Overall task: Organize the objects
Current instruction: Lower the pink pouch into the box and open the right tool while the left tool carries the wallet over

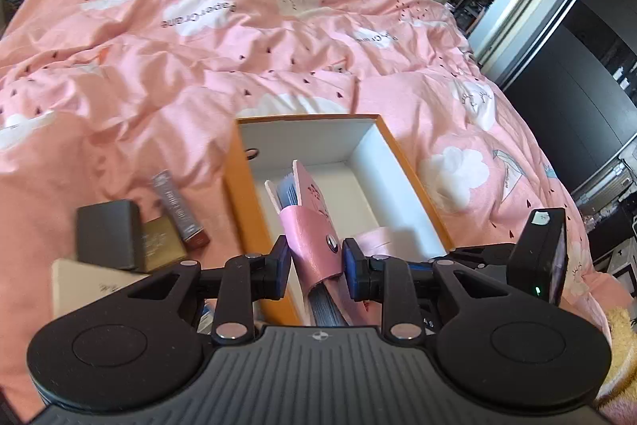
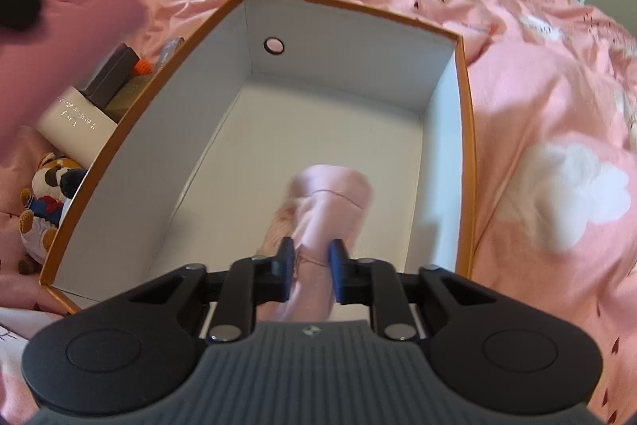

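Left gripper (image 1: 315, 261) pinching pink leather snap-strap card holder (image 1: 308, 222) over orange white-lined cardboard box (image 1: 239, 194) on bed, likely for dropping in. Right gripper (image 2: 311, 265) clamping blurred pink soft item (image 2: 322, 214) inside box, near its front edge.

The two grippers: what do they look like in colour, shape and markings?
Both look alike. The left gripper and right gripper have blue pads on black linkage arms with silver rivets, two round black discs, and a grey ribbed body bearing a small round emblem. No cables or sleeves are visible.
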A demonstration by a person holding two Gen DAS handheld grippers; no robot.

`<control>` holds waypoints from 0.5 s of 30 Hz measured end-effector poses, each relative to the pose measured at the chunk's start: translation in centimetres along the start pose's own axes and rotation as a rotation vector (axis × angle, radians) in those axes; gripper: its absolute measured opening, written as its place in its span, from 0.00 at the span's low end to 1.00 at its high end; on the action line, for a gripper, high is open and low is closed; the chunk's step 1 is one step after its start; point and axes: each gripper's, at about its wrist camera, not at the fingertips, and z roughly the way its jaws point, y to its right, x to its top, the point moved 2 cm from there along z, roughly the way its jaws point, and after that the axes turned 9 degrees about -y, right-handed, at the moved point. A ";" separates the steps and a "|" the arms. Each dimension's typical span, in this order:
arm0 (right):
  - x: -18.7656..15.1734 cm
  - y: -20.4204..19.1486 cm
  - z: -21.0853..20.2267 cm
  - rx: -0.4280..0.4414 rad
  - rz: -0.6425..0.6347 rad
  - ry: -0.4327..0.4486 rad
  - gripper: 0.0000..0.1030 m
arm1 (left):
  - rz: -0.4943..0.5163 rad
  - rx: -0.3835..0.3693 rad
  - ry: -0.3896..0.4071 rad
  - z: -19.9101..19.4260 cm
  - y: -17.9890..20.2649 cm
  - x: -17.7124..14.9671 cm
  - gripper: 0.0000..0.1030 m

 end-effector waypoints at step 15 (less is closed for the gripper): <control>5.1 4.2 0.4 -0.133 -0.061 0.115 0.14 | 0.115 0.091 0.013 10.5 2.8 4.7 0.30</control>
